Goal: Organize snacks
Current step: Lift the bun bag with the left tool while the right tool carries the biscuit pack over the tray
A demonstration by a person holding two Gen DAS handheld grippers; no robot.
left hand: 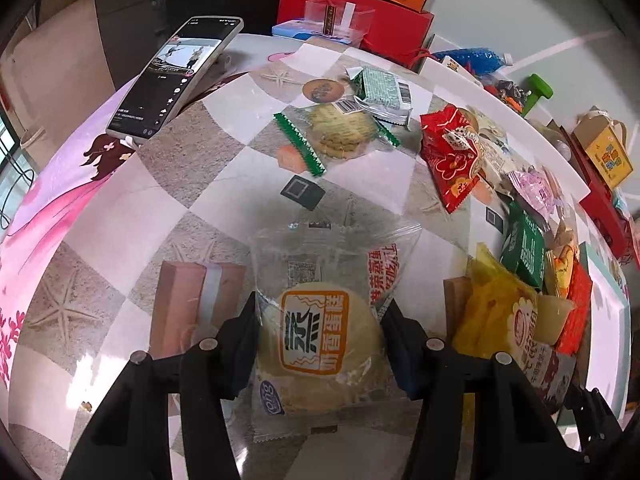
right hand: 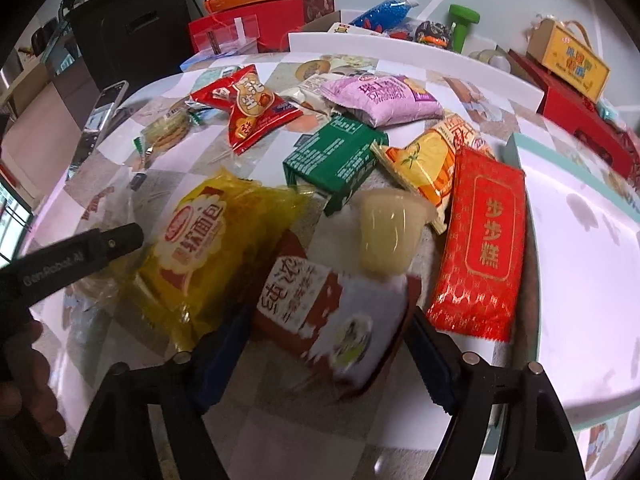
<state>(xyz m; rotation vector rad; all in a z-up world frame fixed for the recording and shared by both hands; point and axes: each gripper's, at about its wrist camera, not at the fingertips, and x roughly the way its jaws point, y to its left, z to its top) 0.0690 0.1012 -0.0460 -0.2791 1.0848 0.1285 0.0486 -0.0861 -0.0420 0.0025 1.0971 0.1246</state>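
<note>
A clear packet with a round pale steamed cake [left hand: 320, 332] lies on the patterned table [left hand: 224, 184], low in the left wrist view. My left gripper [left hand: 322, 344] is shut on it, a pad pressing each side of the wrapper. In the right wrist view a red and white snack packet [right hand: 328, 320] lies, blurred, between the jaws of my right gripper [right hand: 328, 356]. The jaws stand wide and do not clamp it. A yellow bread packet [right hand: 200, 248] and a jelly cup [right hand: 388, 232] lie just beyond.
Piled snacks include a long red packet [right hand: 484, 248], a green packet [right hand: 336, 160], a pink packet [right hand: 384, 100], a red packet [right hand: 252, 108] and a cracker packet [left hand: 336, 132]. A phone [left hand: 176, 76] leans at the far left. A white tray [right hand: 580, 280] lies right; boxes [right hand: 568, 60] stand behind.
</note>
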